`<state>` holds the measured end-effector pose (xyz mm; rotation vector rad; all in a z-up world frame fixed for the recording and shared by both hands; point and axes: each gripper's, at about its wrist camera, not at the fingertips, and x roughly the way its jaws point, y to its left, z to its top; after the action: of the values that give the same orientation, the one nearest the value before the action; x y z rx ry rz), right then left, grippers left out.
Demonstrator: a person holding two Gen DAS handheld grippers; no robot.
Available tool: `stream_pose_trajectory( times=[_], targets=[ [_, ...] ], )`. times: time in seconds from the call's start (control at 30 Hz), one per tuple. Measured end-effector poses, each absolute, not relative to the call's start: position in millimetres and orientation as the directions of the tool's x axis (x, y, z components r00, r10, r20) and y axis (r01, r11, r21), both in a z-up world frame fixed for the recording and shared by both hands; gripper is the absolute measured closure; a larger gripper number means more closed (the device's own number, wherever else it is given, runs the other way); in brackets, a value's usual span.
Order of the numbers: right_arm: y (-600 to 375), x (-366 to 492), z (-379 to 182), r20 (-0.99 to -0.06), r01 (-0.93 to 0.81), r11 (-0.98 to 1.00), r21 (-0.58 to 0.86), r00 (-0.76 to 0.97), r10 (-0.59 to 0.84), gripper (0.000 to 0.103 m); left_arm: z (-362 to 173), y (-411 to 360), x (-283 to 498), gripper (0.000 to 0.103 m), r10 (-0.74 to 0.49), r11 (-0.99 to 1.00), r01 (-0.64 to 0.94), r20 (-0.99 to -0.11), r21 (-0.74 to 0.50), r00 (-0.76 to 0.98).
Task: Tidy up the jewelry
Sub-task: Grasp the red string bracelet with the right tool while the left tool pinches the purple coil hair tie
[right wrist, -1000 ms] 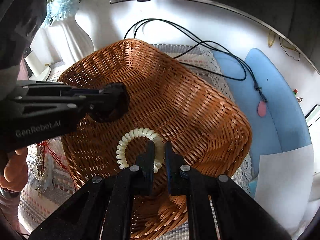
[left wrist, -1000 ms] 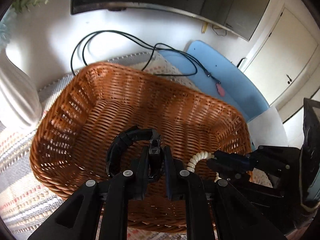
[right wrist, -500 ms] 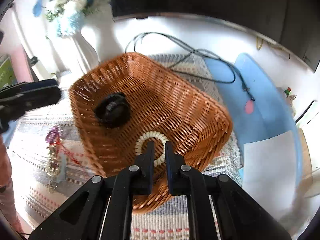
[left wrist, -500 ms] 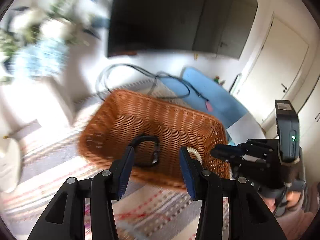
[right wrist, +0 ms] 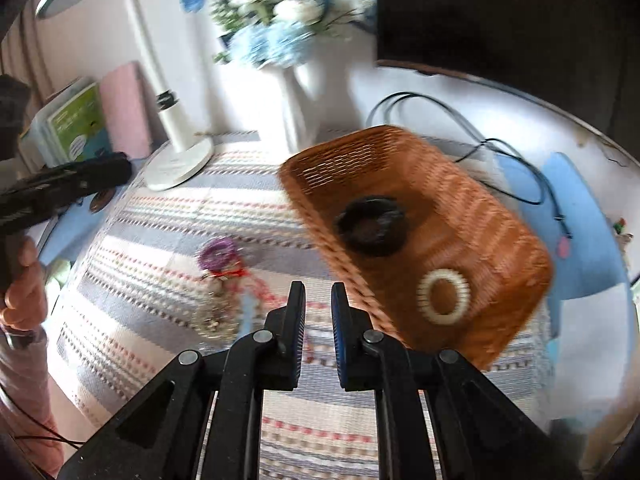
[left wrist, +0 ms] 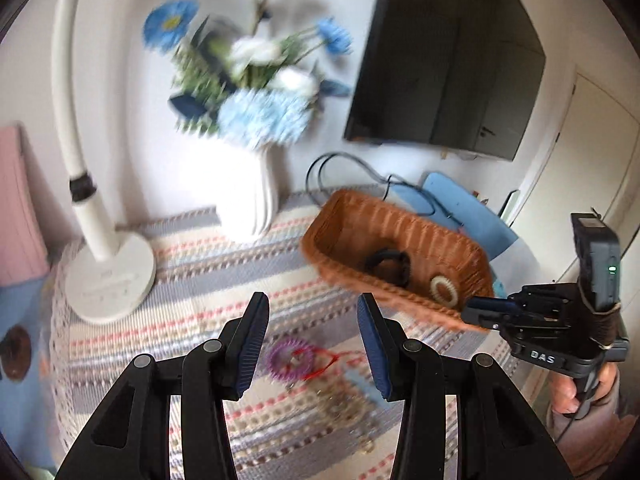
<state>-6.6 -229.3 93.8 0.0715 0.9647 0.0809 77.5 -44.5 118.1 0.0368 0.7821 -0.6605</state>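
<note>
While both claws, left (left wrist: 312,336) and right (right wrist: 318,316), hang spread, a striped cloth (right wrist: 168,216) covers the table.

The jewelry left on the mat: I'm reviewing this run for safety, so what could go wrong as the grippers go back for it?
The purple coil, red cord and pale beads lie bunched together, so lifting one could drag the others. The white vase and lamp base stand close behind; a wide swing by the open left gripper could knock them.
</note>
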Motion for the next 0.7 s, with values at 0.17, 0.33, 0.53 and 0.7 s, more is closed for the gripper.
stream_pose_trajectory(
  times=[0.17, 0.33, 0.53, 0.7],
  targets=[
    [-209, 5, 78, -0.832, -0.098, 0.985, 0.144, 0.526, 0.174, 0.088, 72, -40, 109, 0.056, -0.523, 0.804, 0.542, -0.724, -0.244, 0.449],
    [-200, 21, 59, -0.837, -0.133, 0.976, 0.175, 0.501, 0.219, 0.079, 23, -38, 135, 0.056, -0.528, 0.8, 0.508, -0.776, -0.318, 0.345],
    [-188, 50, 33, -0.843, -0.159, 0.961, 0.227, 0.462, 0.276, 0.079, 0, -41, 136, 0.065, -0.542, 0.782, 0.524, -0.782, -0.337, 0.306],
    [-178, 69, 10, -0.84, -0.167, 0.942, 0.291, 0.427, 0.335, 0.079, -6, -51, 133, 0.065, -0.489, 0.803, 0.533, -0.807, -0.268, 0.331]
  ],
)
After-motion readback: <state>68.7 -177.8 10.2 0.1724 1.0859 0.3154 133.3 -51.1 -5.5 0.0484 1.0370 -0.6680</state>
